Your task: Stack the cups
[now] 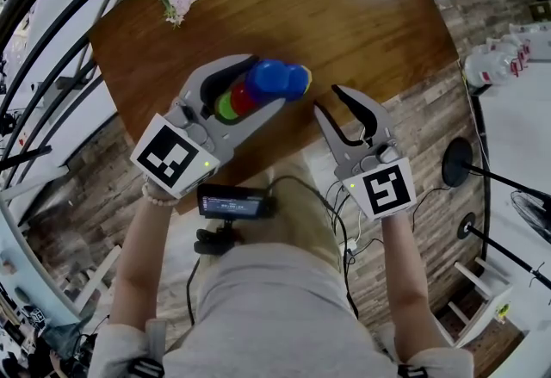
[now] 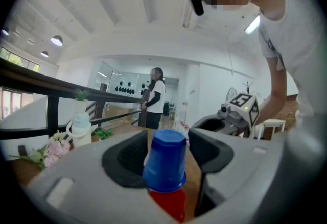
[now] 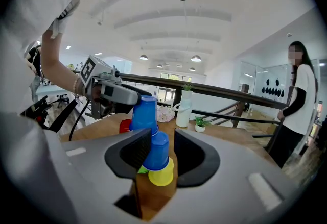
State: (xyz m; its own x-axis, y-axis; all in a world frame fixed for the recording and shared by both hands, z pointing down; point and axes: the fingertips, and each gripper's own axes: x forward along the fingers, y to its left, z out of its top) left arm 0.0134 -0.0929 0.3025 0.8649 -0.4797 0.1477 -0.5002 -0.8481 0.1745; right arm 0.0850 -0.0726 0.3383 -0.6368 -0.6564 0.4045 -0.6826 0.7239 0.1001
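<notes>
My left gripper (image 1: 268, 79) has its jaws apart around the blue cup (image 2: 164, 159), not pinching. It sits mouth-down on a red cup (image 2: 171, 205), long axis upright, near the table's (image 1: 344, 15) front edge. My right gripper (image 1: 327, 98) is open and empty.

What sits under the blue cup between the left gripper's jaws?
A red cup shows directly under the blue cup. In the head view a green one peeks out below that. The jaws cover anything lower.
</notes>
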